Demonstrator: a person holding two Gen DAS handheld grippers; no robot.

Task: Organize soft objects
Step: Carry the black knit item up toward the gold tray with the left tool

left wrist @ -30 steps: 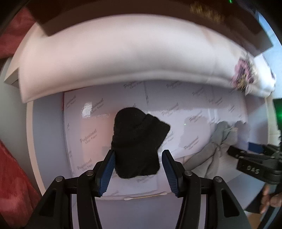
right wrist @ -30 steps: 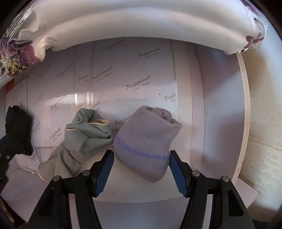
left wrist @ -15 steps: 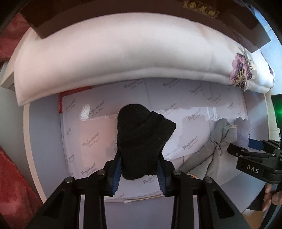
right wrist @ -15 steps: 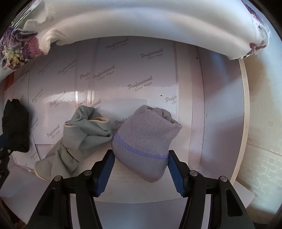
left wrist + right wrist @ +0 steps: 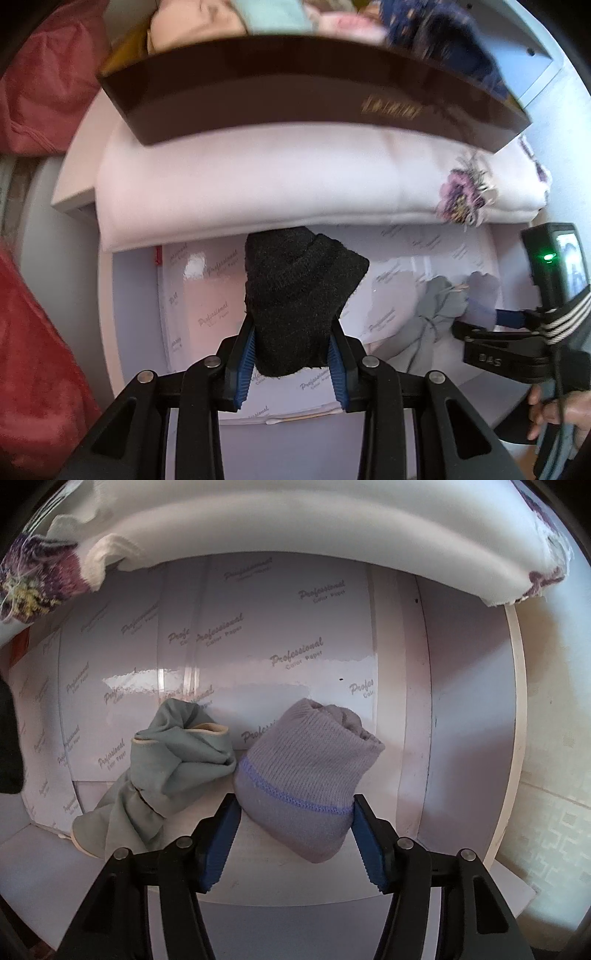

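A rolled black sock [image 5: 295,288] hangs in the left wrist view, lifted off the white printed paper [image 5: 207,295], with my left gripper [image 5: 291,328] shut on its lower half. In the right wrist view a rolled lilac knit sock [image 5: 306,749] with a violet stripe rests on the paper. My right gripper [image 5: 294,801] points down over it, and both blue pads press on its sides. A twisted grey-green sock [image 5: 177,753] lies loose just left of the lilac one, touching it. The same grey-green sock [image 5: 432,314] shows at the right of the left wrist view.
A folded white blanket [image 5: 277,184] with a purple flower print lies along the back of the shelf, under a dark brown box [image 5: 295,99] with clothes piled behind it. Red cloth [image 5: 33,332] fills the left side. A person's hand [image 5: 554,410] holds the right gripper.
My left gripper closed on the black sock and then rose with it, tilting to bring the brown box into view. The right gripper's pads drew in slightly onto the lilac sock.
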